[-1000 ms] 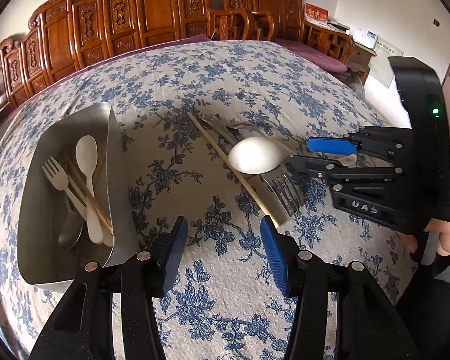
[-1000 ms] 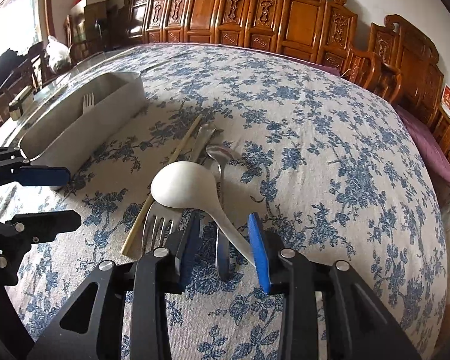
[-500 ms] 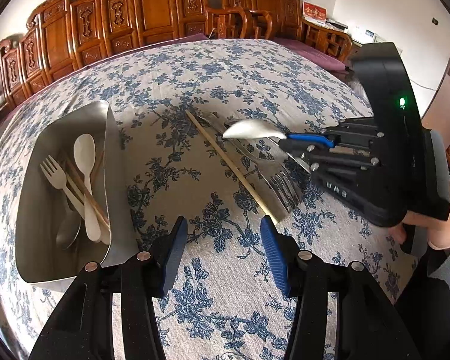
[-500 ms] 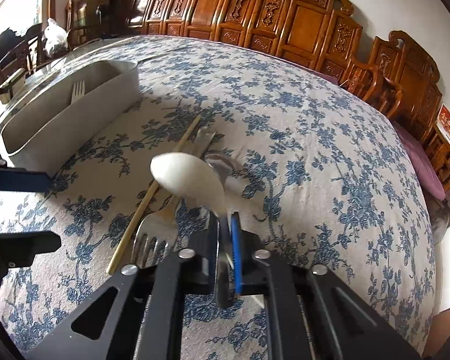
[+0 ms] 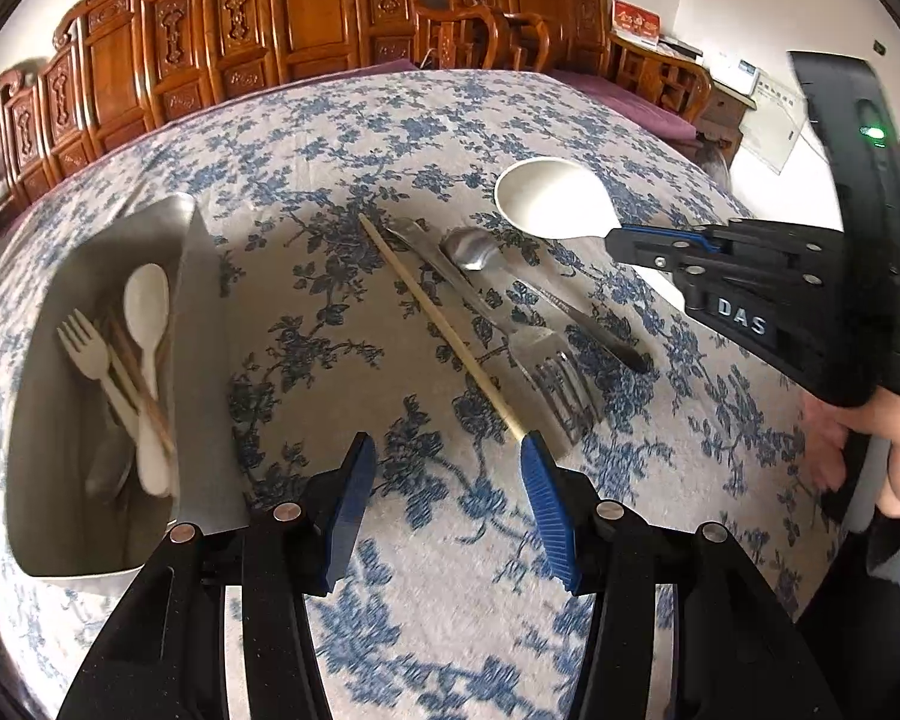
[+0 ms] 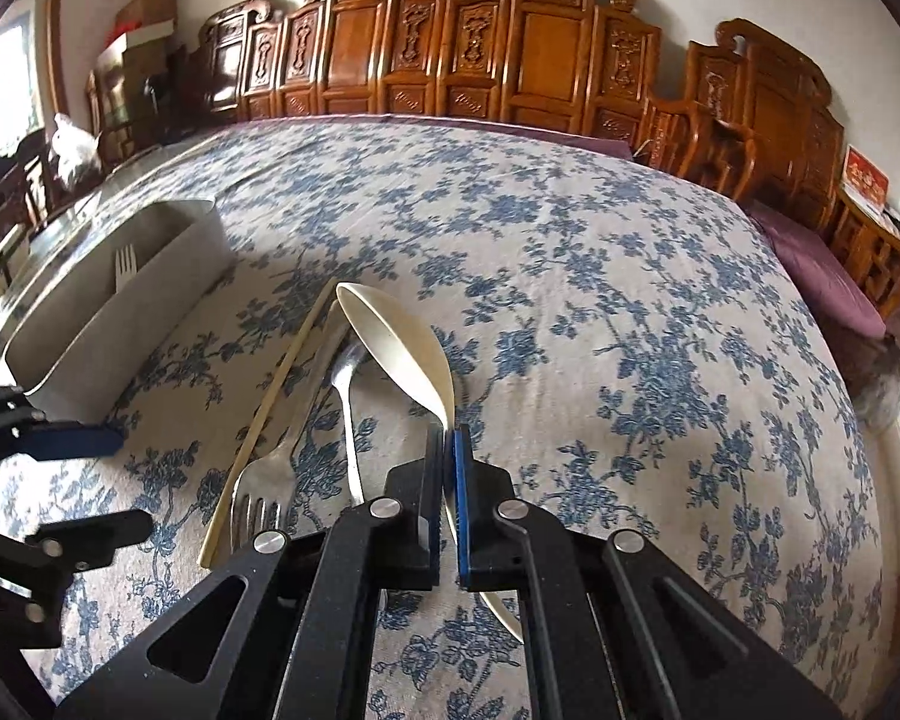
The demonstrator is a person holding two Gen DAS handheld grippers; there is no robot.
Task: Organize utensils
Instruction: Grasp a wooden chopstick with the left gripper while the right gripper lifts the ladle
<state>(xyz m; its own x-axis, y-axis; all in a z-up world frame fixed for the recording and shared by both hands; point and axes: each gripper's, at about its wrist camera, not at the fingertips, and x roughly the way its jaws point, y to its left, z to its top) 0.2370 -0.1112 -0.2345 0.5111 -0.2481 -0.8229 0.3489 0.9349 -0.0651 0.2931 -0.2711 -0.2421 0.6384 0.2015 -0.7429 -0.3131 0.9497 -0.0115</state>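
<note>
Gripping the white spoon (image 6: 399, 348) by its handle, right gripper (image 6: 448, 450) clamped tight — a second ago its jaws stood apart around that handle with the bowl resting on the pile; now the spoon is clear of the cloth. Left gripper (image 5: 444, 483) — jaws apart, empty, unmoved beside the tray (image 5: 201, 324). On the cloth: chopstick (image 5: 438, 330), fork (image 5: 534, 354), metal spoon (image 5: 480, 249). Tray holds a white fork and spoon; next, judged: carry the spoon there
</note>
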